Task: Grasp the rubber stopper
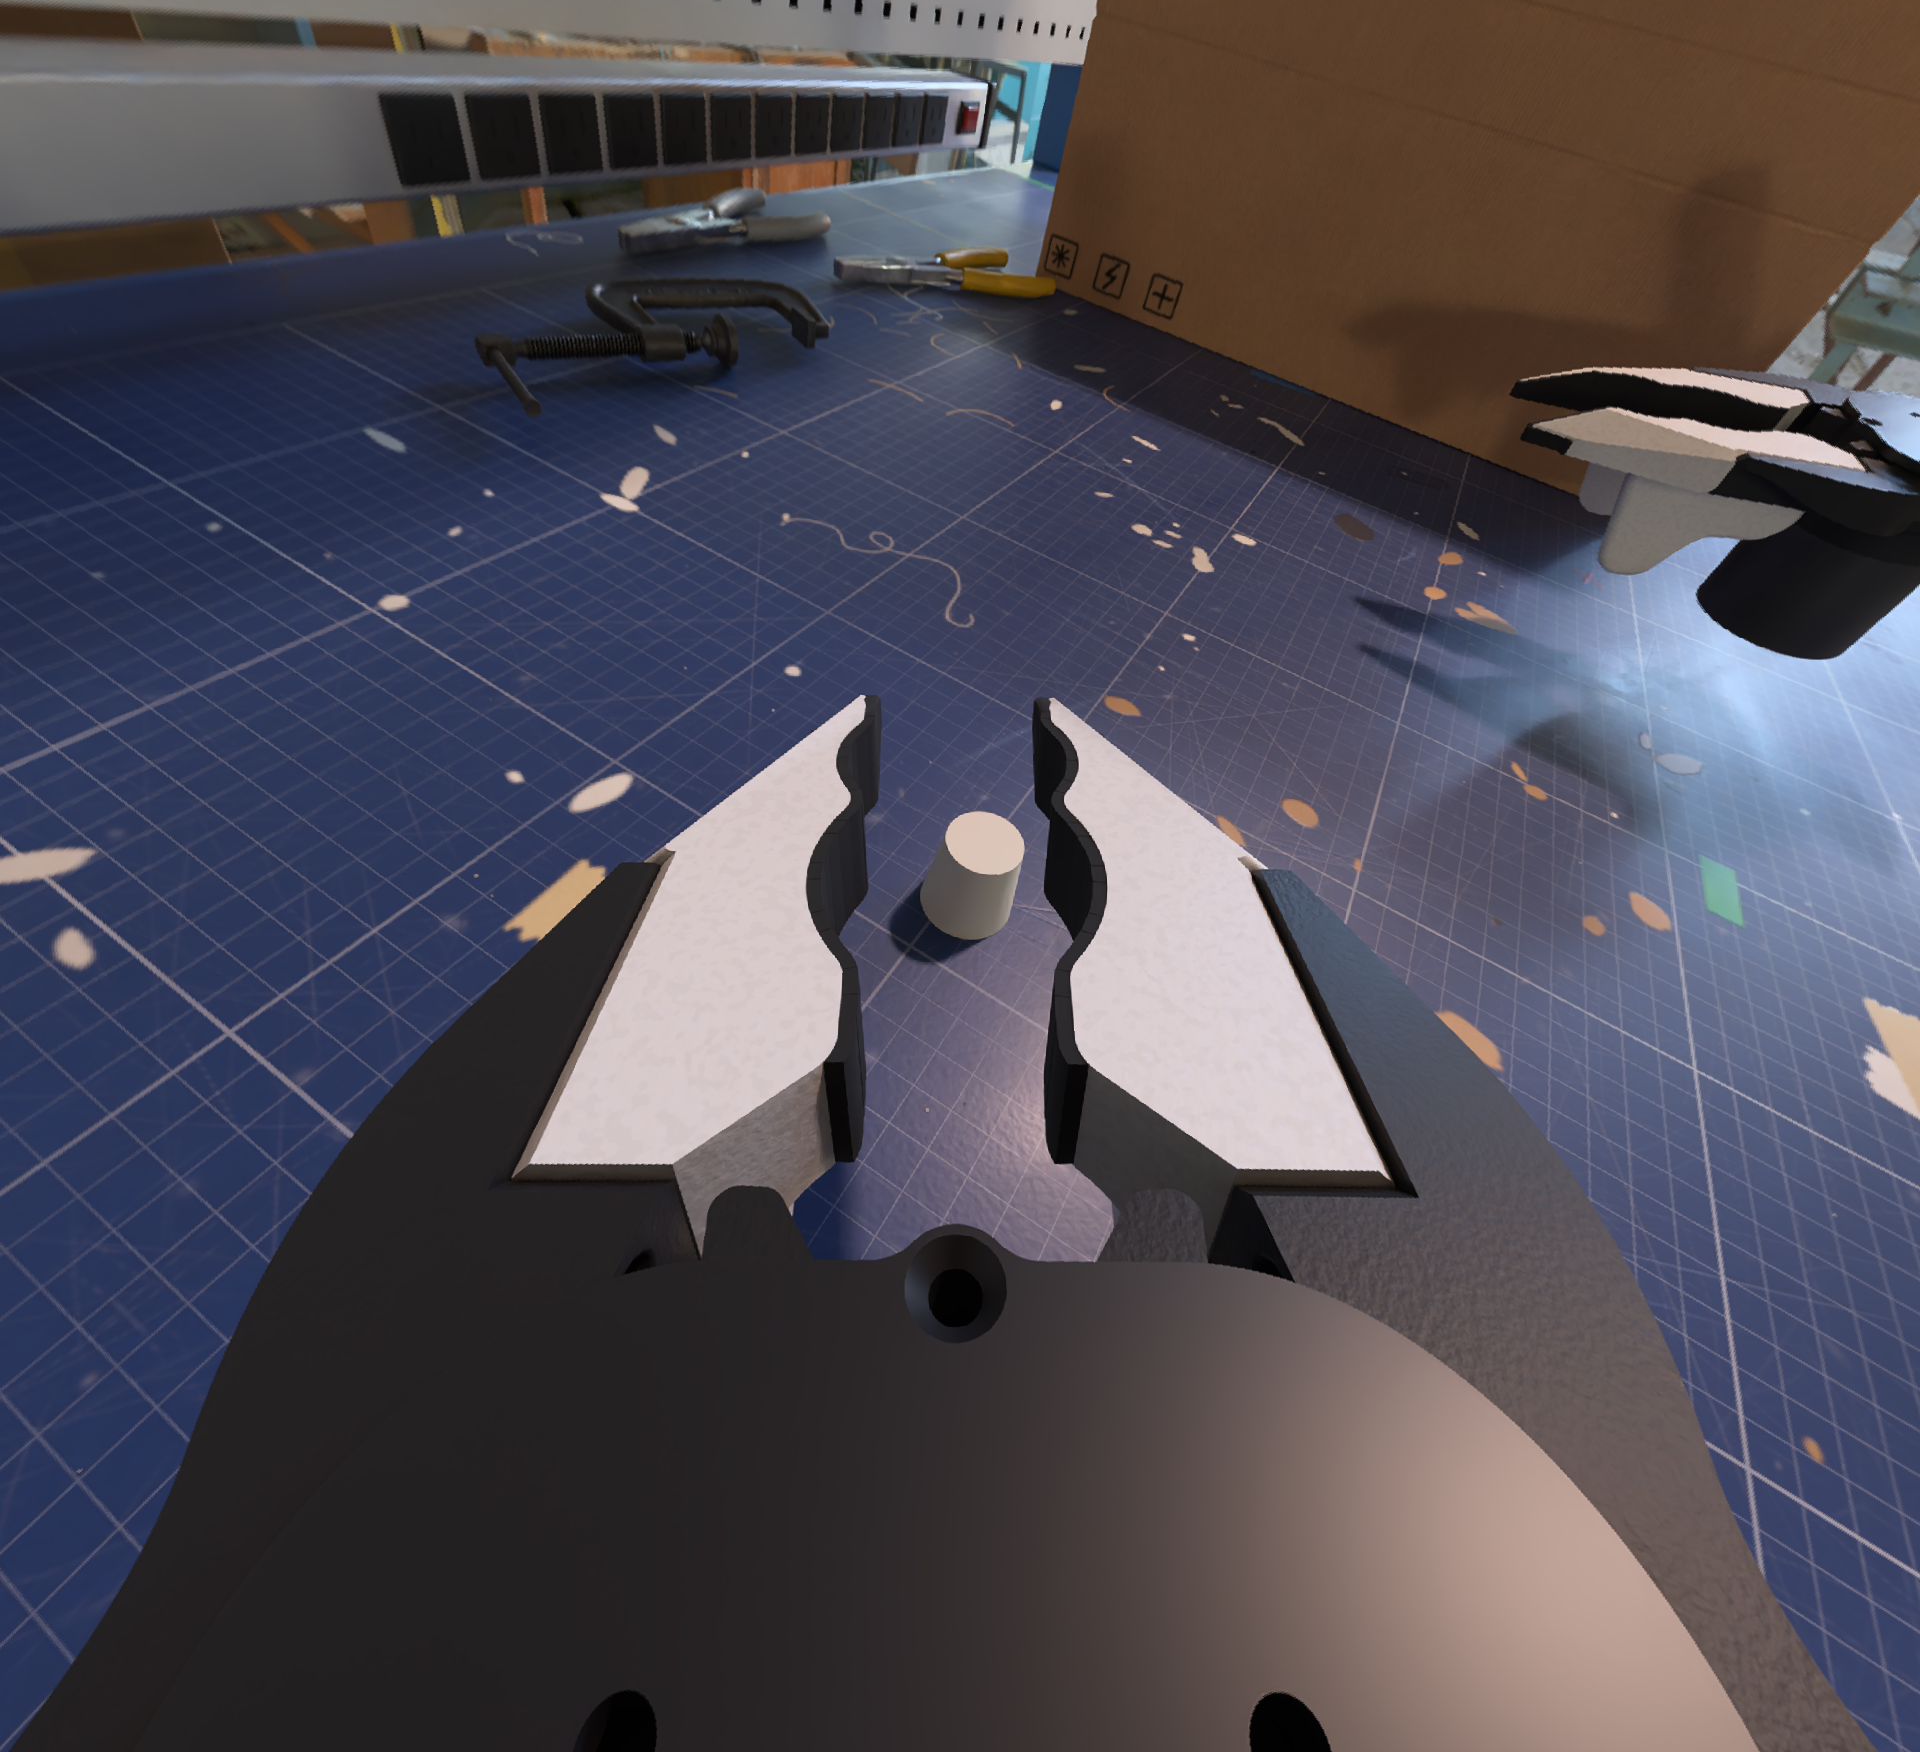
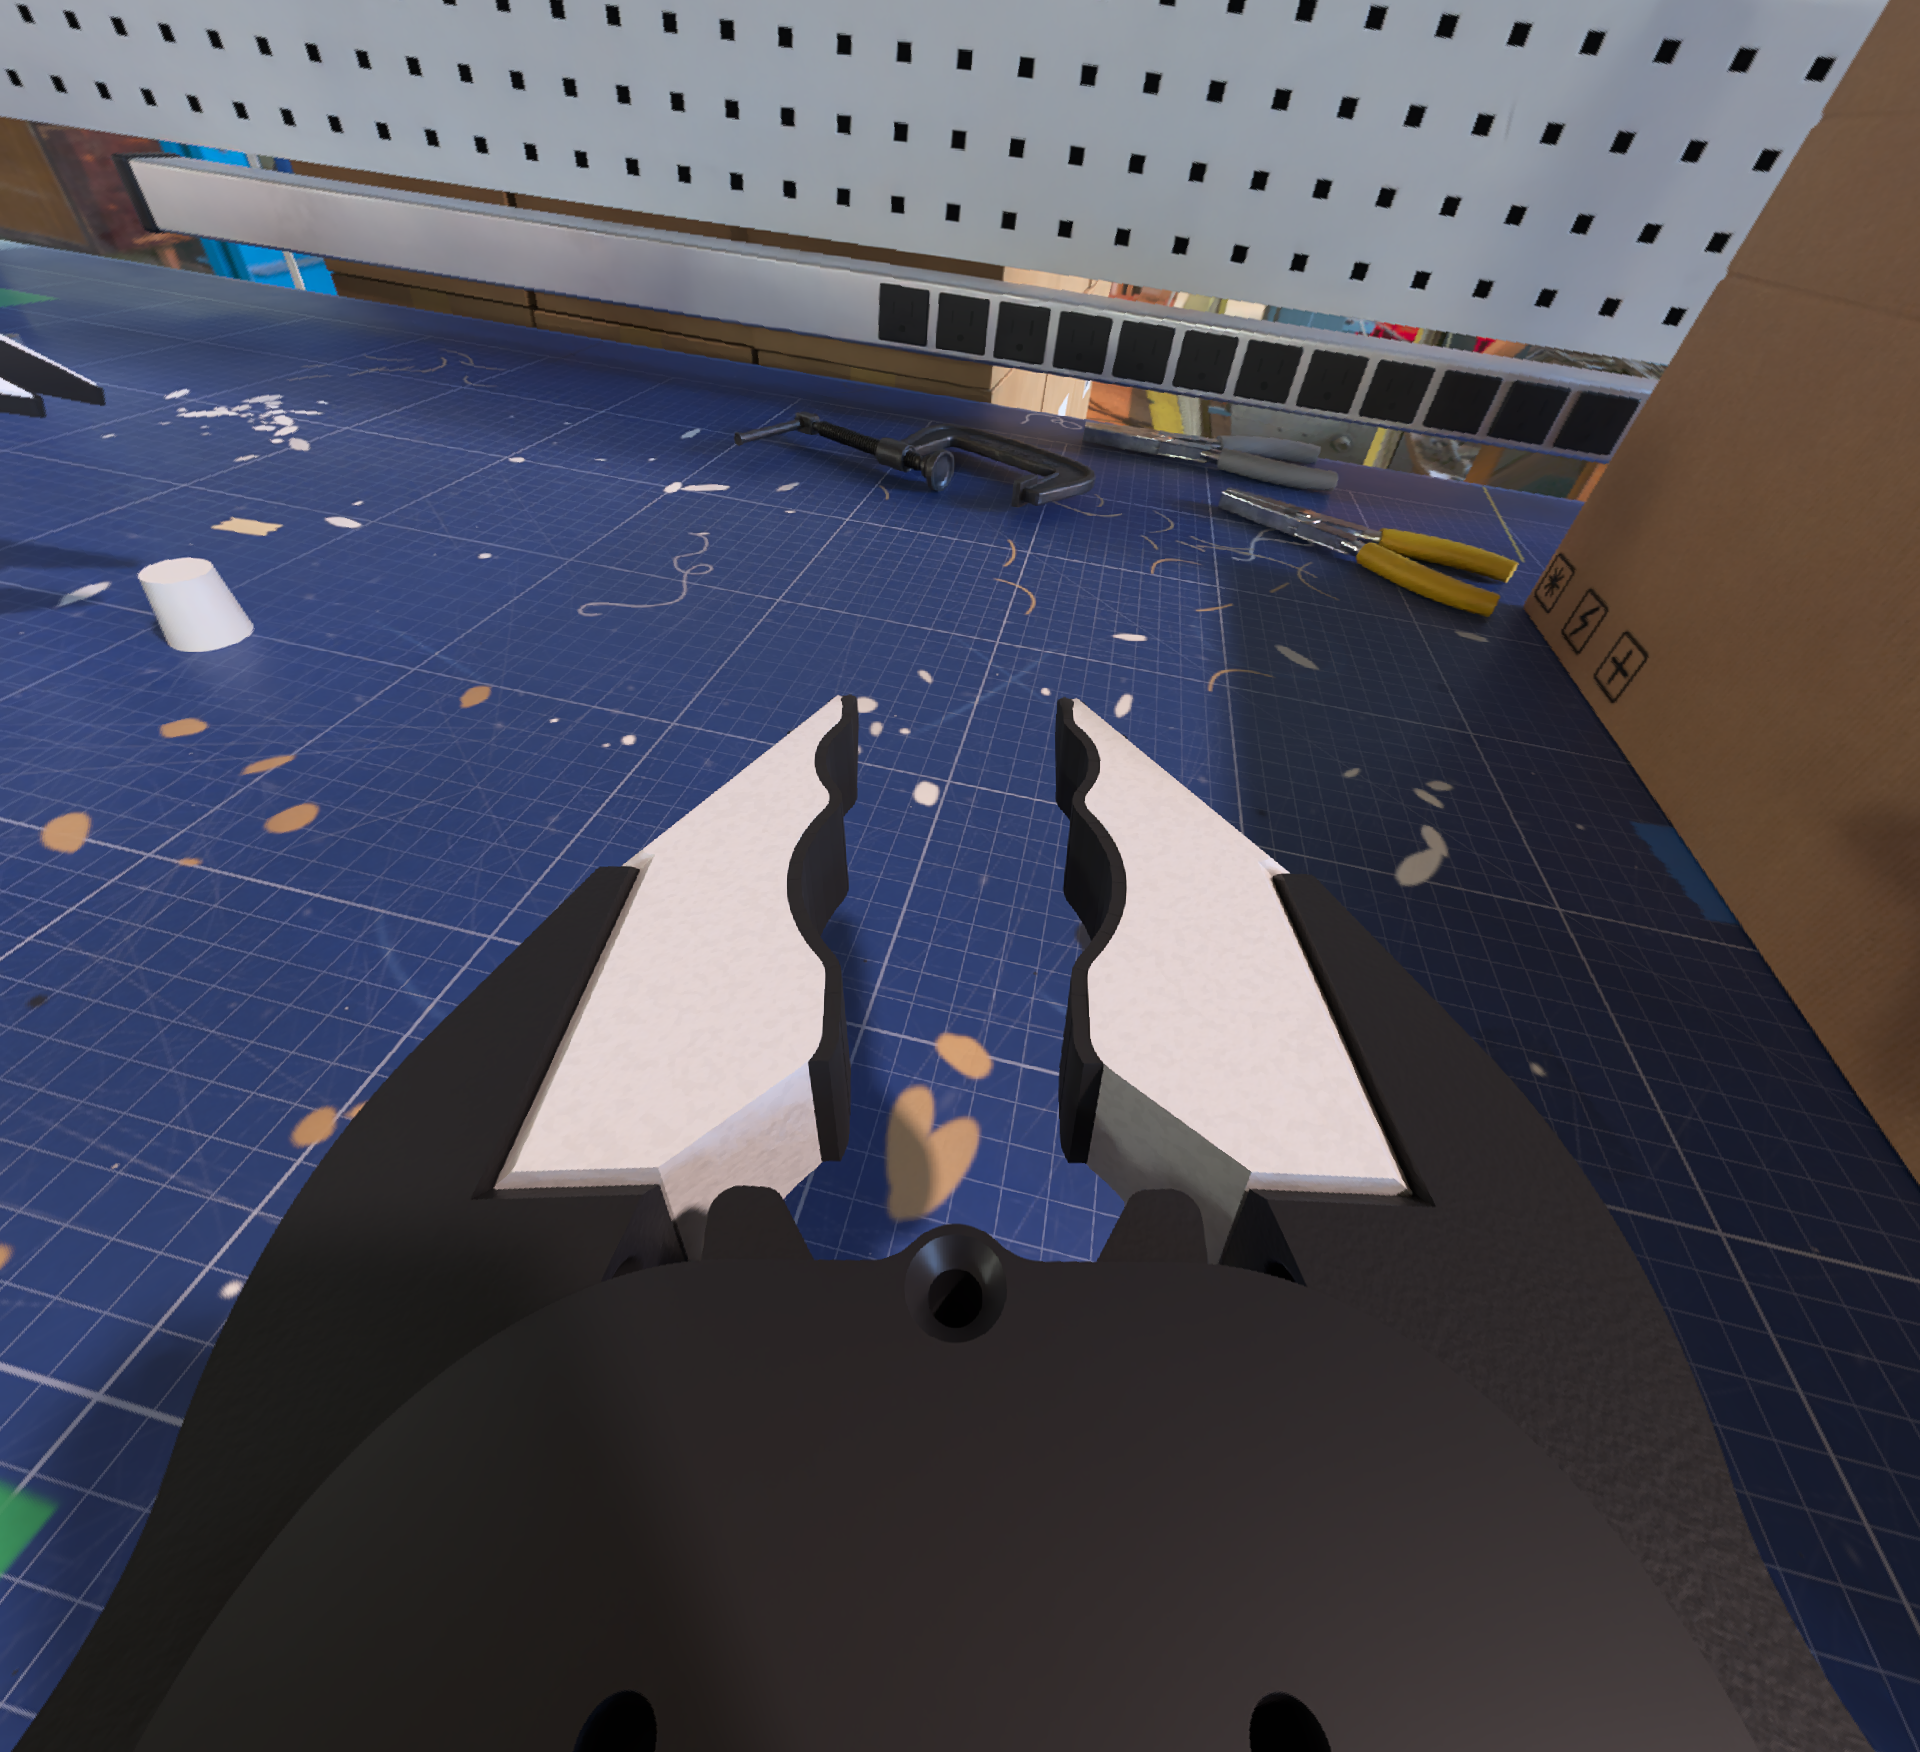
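left gripper point(image 1: 956, 715) spread, empty | small off-white tapered rubber stopper point(image 1: 972, 874) upright on blue gridded cutting mat point(image 1: 312, 622), between the fingers, untouched | right gripper point(image 2: 956, 715) spread, idle, well apart | risk: uneven closing tips or squirts the taper out

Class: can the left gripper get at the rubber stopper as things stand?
Probably yes. The left gripper is open, and the rubber stopper stands upright on the blue mat, seen in the gap between its fingers, with nothing in that gap. Whether the fingers are low enough is unclear.
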`<state>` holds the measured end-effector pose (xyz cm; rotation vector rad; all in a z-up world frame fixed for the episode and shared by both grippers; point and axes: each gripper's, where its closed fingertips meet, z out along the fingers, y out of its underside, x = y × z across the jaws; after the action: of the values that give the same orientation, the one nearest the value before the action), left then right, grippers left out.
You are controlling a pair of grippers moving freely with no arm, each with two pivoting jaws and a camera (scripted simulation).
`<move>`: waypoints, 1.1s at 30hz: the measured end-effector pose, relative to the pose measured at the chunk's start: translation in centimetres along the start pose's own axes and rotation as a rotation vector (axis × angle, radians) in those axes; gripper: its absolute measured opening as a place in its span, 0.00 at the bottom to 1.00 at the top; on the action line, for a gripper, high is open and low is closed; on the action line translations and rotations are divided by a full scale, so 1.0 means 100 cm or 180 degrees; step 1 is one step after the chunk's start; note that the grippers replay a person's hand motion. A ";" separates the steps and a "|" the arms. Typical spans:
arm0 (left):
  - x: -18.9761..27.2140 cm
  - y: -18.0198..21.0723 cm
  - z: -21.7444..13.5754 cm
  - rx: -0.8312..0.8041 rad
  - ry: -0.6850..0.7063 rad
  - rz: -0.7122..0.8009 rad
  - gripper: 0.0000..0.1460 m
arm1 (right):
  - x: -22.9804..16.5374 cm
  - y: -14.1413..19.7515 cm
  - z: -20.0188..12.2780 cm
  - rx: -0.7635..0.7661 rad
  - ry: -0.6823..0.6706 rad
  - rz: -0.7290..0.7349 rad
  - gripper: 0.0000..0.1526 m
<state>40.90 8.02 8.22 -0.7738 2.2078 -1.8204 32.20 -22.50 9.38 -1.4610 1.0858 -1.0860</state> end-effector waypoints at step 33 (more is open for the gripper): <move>0.014 0.056 0.022 -0.1407 0.0629 0.0695 0.35 | -0.098 -0.010 -0.001 0.0011 -0.1452 -0.0130 0.17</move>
<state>39.14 6.11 2.64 -0.4044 2.7452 -1.3757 30.21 -12.87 9.39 -1.6312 0.7319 -0.7279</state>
